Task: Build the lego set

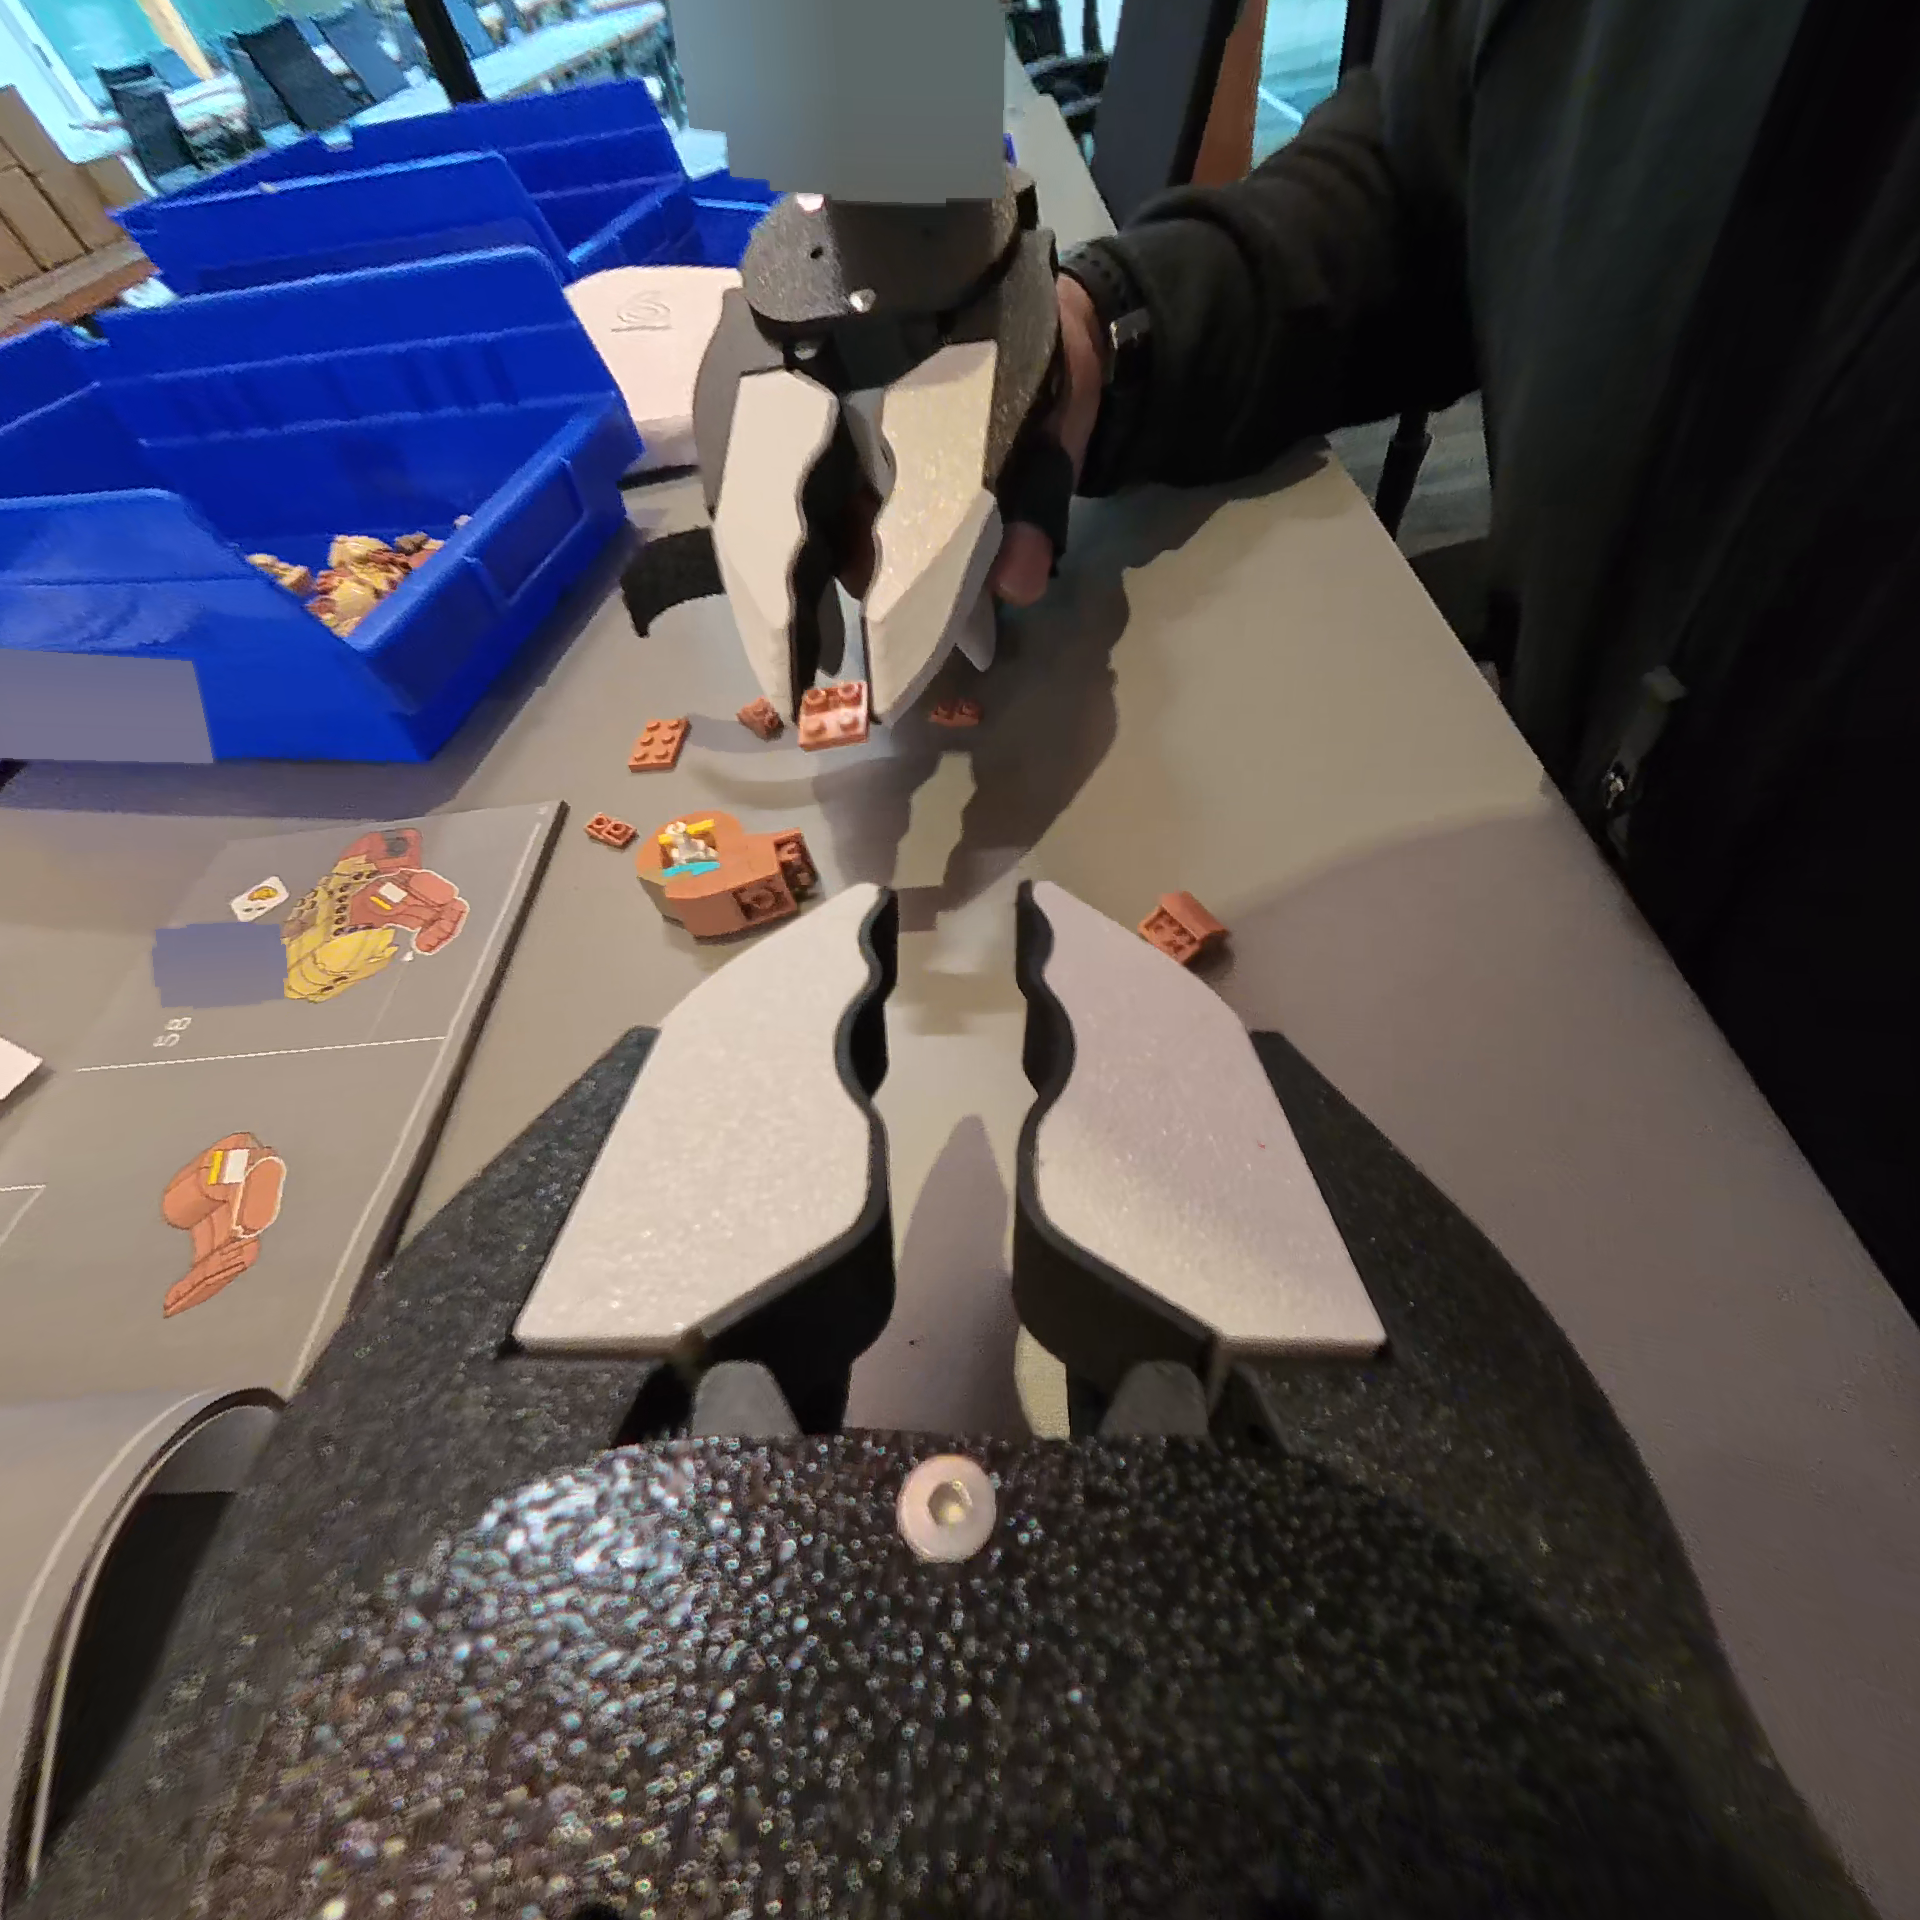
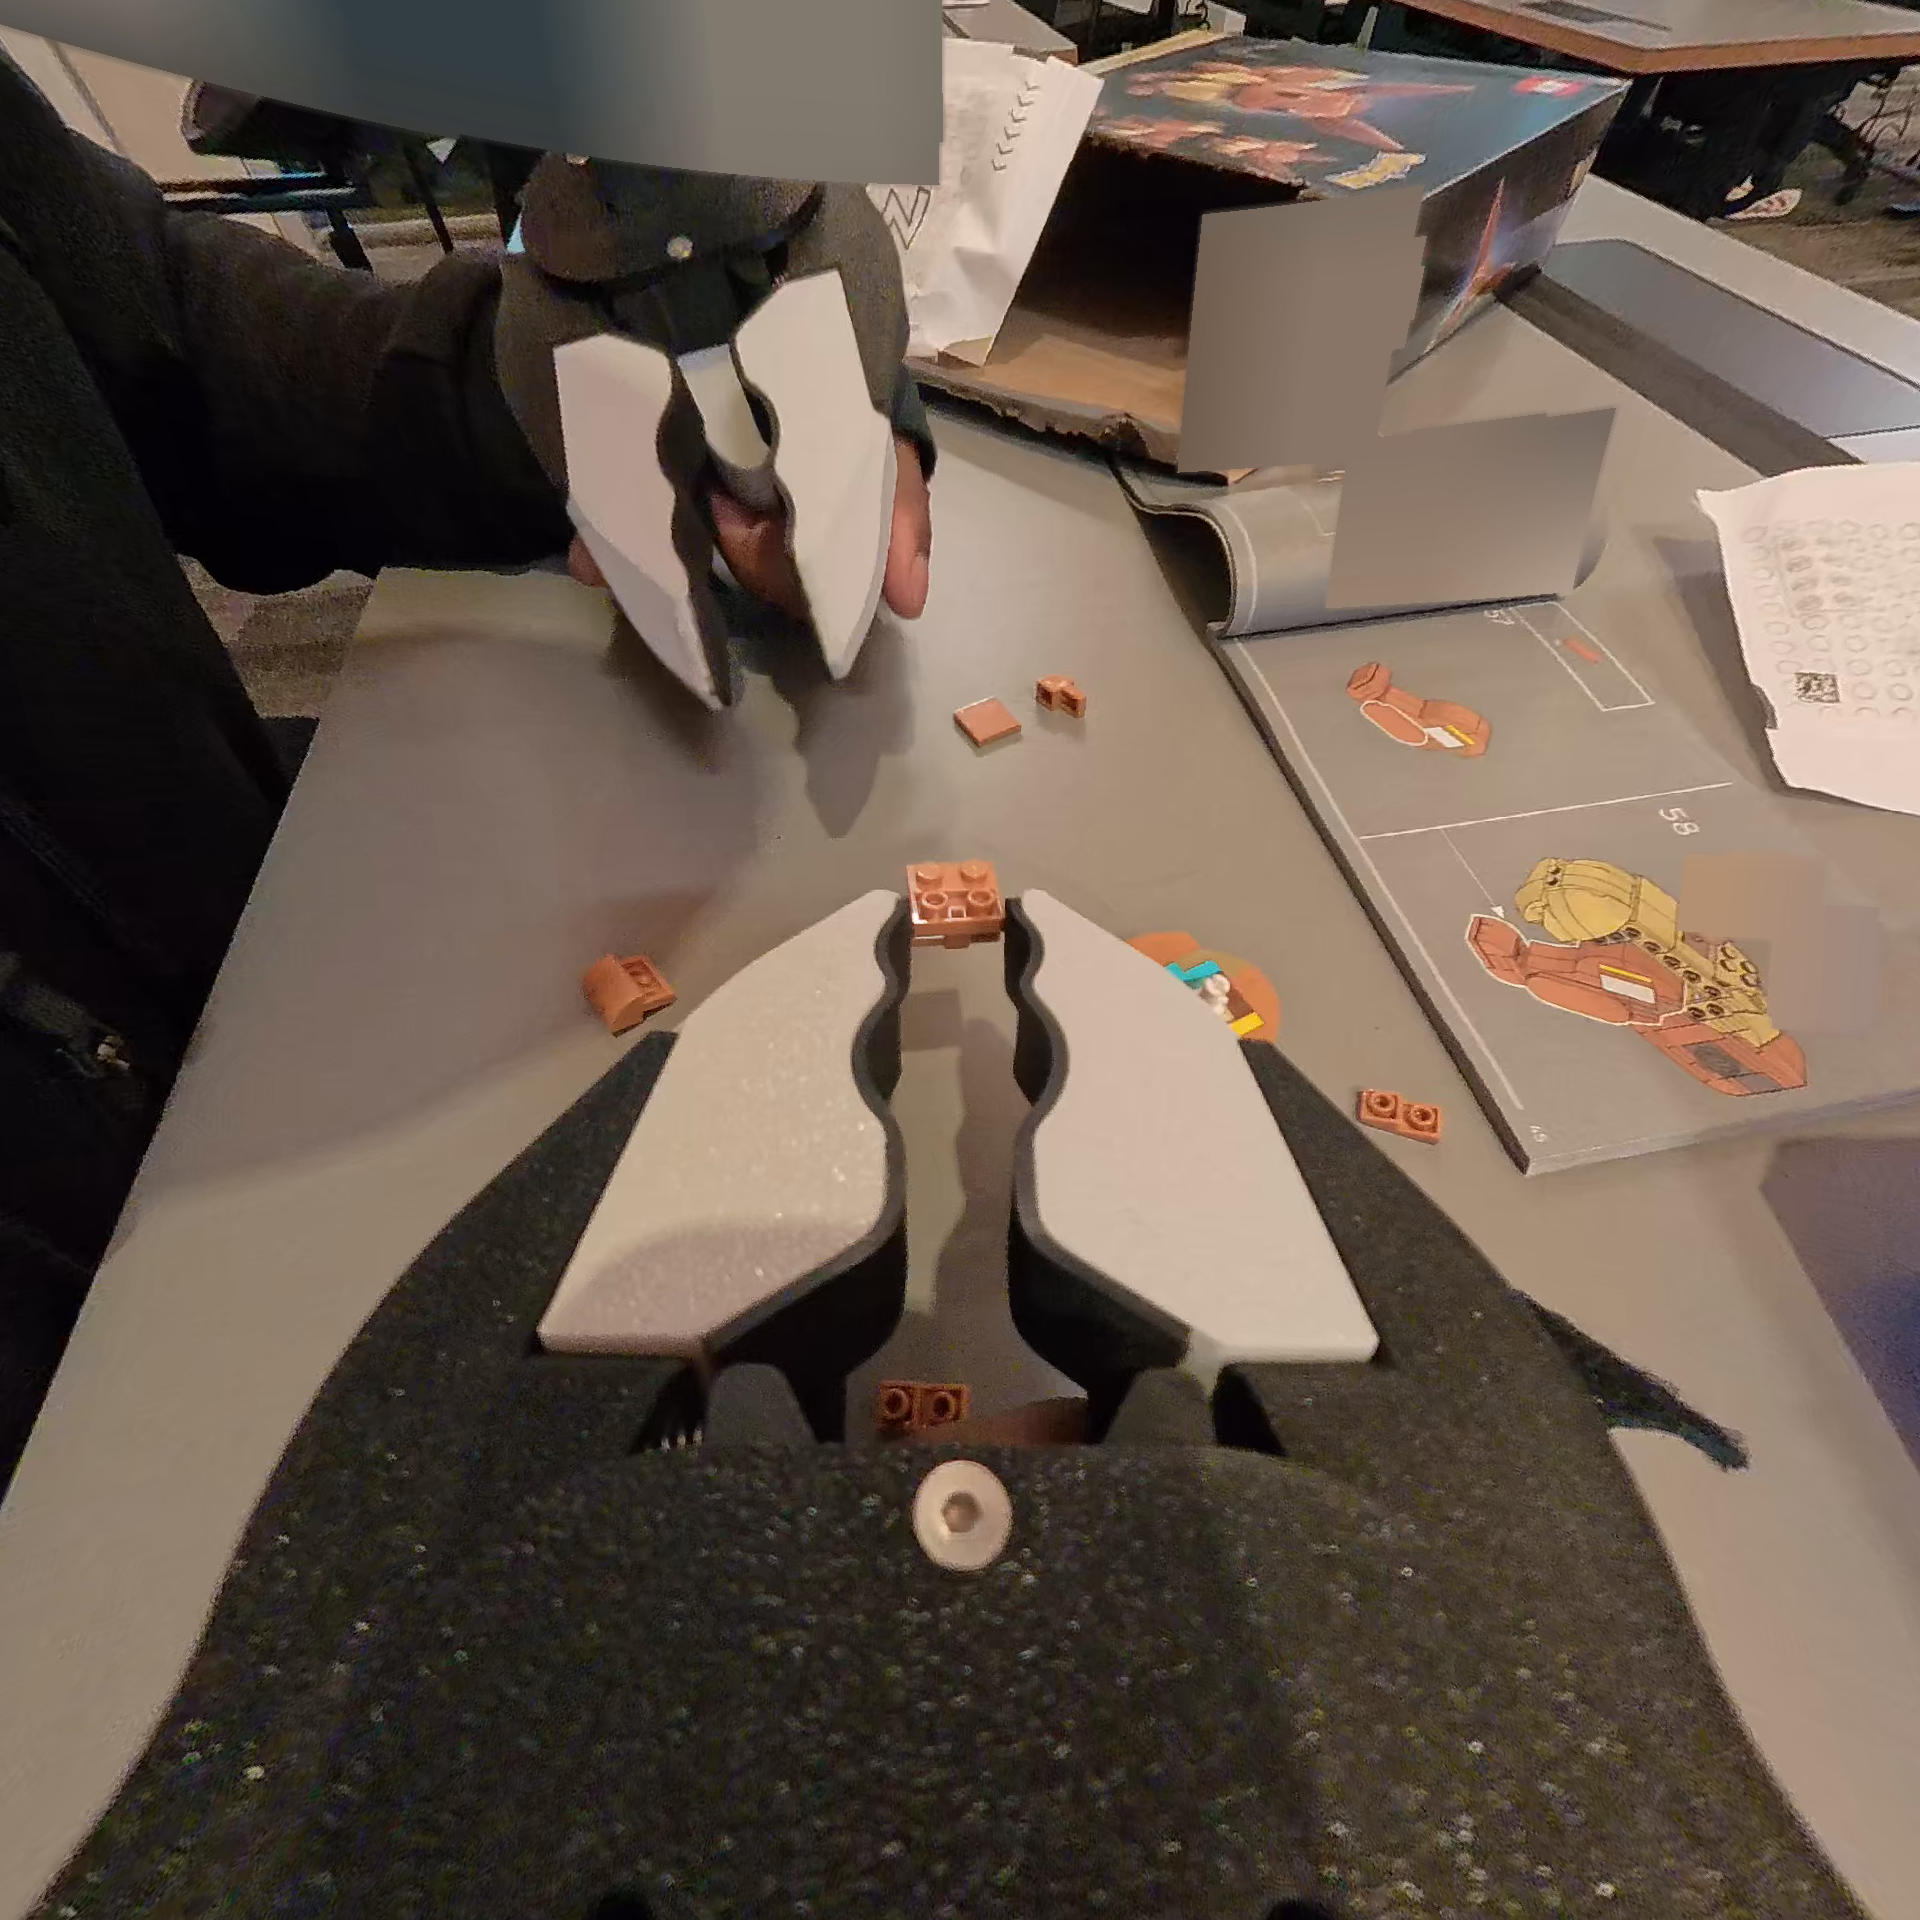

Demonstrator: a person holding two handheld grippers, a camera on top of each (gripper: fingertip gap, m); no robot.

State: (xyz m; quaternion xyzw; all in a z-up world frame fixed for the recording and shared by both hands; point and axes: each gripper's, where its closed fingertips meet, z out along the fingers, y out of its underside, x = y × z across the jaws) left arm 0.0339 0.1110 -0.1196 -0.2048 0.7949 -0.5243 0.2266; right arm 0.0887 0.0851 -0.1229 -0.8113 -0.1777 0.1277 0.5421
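A small brown two-by-two stud brick is clamped between the fingertips of the right gripper, at frame centre, studs turned up and away from the camera. No long axis can be told. The left gripper is seen with fingers apart and bare above the grey table. An open instruction booklet lies at right, printed with build diagrams and page numbers.

Both grippers alike — pebbled black bodies, pale grey wavy-edged fingers, one silver screw — held from black sleeves
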